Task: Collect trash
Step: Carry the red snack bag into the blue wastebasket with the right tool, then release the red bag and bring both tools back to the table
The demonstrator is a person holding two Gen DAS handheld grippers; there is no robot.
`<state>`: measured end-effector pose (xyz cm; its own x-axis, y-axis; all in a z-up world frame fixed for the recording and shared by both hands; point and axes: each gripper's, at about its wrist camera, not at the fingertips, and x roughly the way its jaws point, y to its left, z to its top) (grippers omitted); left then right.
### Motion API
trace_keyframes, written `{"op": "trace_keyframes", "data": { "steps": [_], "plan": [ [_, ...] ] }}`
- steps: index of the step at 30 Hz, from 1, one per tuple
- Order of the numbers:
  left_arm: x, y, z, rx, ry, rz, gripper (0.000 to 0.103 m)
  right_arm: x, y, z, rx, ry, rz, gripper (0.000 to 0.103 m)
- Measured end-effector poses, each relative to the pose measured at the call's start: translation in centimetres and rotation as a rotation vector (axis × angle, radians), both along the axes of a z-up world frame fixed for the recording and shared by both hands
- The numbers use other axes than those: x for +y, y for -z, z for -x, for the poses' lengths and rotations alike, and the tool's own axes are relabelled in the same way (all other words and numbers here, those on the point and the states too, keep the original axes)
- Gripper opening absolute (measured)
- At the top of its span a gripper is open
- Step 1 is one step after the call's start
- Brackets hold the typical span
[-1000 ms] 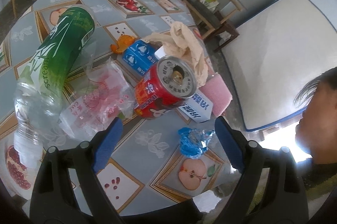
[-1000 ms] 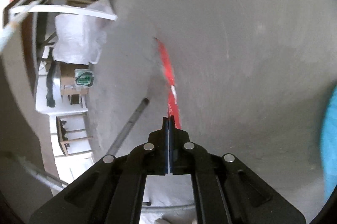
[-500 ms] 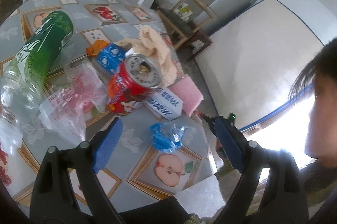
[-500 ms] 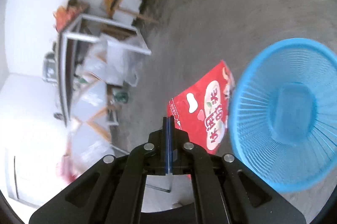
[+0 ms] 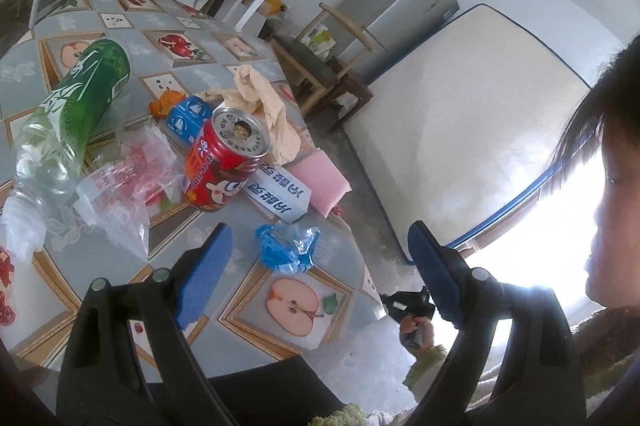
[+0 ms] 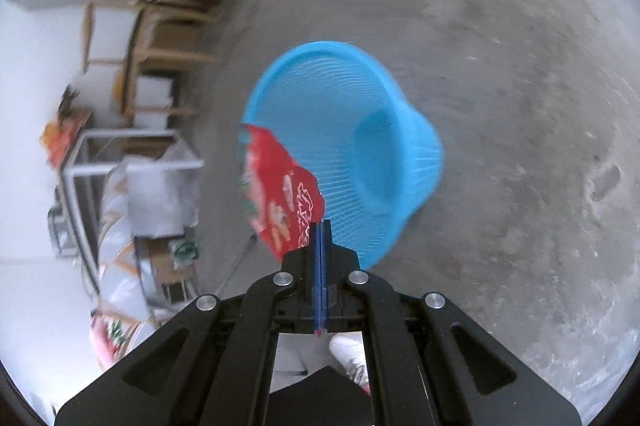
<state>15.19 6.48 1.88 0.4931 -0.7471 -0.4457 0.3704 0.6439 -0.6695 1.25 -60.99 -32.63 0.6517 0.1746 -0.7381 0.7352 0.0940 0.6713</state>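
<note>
My right gripper (image 6: 321,226) is shut on a red snack wrapper (image 6: 280,194) and holds it over the near rim of a blue plastic basket (image 6: 360,154) on the concrete floor. My left gripper (image 5: 316,258) is open and empty above a round table with trash: a red can (image 5: 224,162), a crumpled blue wrapper (image 5: 286,246), a clear plastic bag with red print (image 5: 124,190), a green-labelled plastic bottle (image 5: 76,122), a white carton (image 5: 280,192), a small blue box (image 5: 186,118) and beige crumpled paper (image 5: 260,106).
The table (image 5: 304,306) has a fruit-patterned cloth, and a pink sponge (image 5: 324,182) lies near its edge. A person's face (image 5: 608,210) is close on the right. A mattress (image 5: 460,130), a wooden chair (image 5: 320,66) and shelves (image 6: 132,154) stand around.
My right gripper has swung with the red wrapper until the blue basket sits right ahead of it. My left gripper has drifted slightly over the table and stays open.
</note>
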Motion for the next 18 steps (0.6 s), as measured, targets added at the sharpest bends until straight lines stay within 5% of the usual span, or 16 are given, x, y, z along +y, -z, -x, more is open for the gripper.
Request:
{"op": "trace_keyframes", "data": {
  "steps": [5, 13, 18],
  "plan": [
    [0.7, -0.4, 0.8, -0.012, -0.012, 0.021, 0.085, -0.3, 0.3, -2.9, 0.152, -0.032, 0.174, 0.001],
    [2.2, -0.6, 2.1, -0.025, -0.045, 0.038, 0.085, -0.6, -0.4, -7.8, 0.284, -0.119, 0.314, 0.003],
    [2.6, -0.7, 2.6, -0.033, -0.051, 0.031, 0.085, 0.8, -3.5, -8.1, 0.313, -0.176, 0.443, 0.034]
  ]
}}
